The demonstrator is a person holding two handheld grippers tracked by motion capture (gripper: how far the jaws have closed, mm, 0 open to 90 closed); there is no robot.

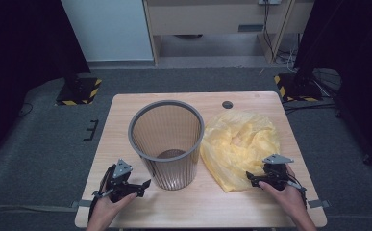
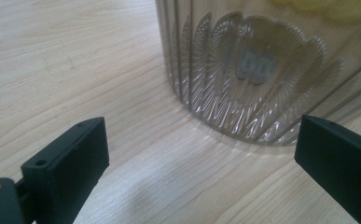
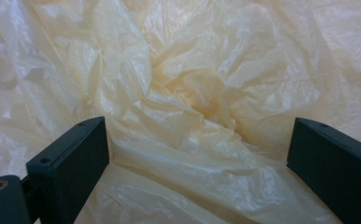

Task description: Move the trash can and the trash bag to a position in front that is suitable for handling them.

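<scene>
Nearest the person, the right gripper [image 1: 265,180] rests at the near edge of the crumpled yellow bag [image 1: 239,144], jaws spread wide and holding nothing. To do this well, it should pinch one loose fold by the rim rather than the bunched middle. The left gripper [image 1: 134,188], jaws likewise released, waits near the foot of the grey bin [image 1: 167,139] to steady it. Bin and bag stand touching mid-table [image 1: 126,106]. Count: one bag, one bin, two grippers.
</scene>
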